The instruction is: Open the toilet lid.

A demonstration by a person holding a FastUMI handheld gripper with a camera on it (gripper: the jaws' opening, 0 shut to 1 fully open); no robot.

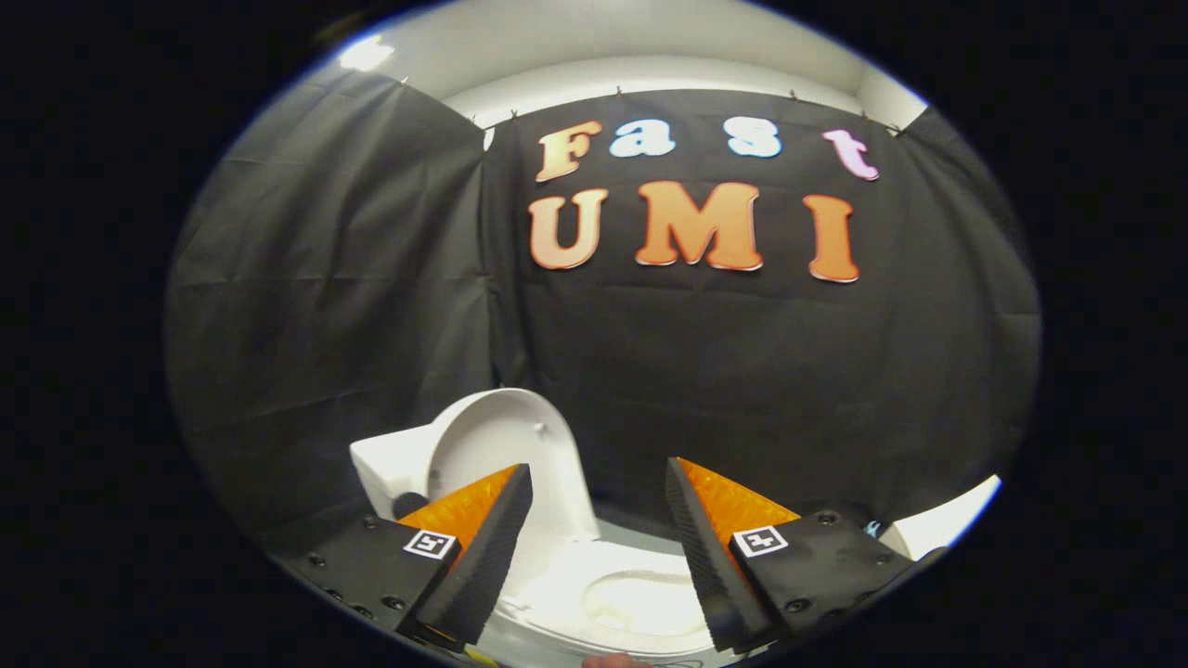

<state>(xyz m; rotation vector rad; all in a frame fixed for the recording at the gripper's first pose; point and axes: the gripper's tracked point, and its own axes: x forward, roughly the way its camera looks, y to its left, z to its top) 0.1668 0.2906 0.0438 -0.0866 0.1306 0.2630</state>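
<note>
No legible text; square coded tags (432, 544) (unreadable) on the spread claw (599, 464).

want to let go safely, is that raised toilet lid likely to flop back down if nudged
Probably not by itself: the toilet lid stands upright against the tank, apparently past its tipping point. It looks like rigid, smooth plastic, so it would swing as one piece. The gripper is open, touching nothing.
</note>
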